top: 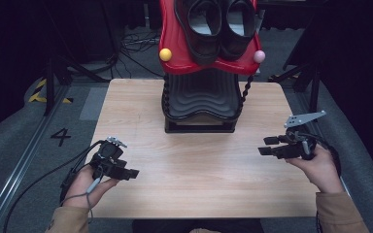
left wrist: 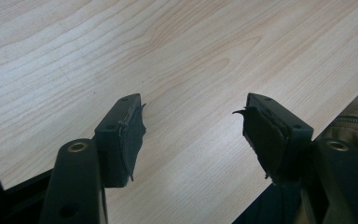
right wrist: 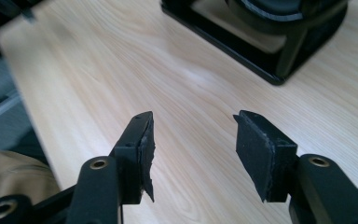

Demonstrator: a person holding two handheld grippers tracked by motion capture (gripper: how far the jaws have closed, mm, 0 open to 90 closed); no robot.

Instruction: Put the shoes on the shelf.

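Left gripper (top: 135, 173): near table's (top: 199, 165) left front edge, jaws wide, nothing between them, pointing right across the bare wood. Centre back: black stand (top: 201, 104) carrying a red tray (top: 172, 53) with two black shoes (top: 218, 24), long axes running away from the person, yellow ball (top: 165, 54) and pink ball (top: 259, 56) at the corners. Right gripper (top: 266, 145): jaws wide, empty, pointing left, nothing between it and the stand.

The person's left hand (top: 85, 182) holds the left gripper (top: 132, 173) low, pointing to the middle. Its jaws are wide apart with nothing in them. The right hand (top: 318, 167) holds the right gripper (top: 267, 146) pointing the other way, toward the left one. Its jaws are wide apart too, with nothing between.
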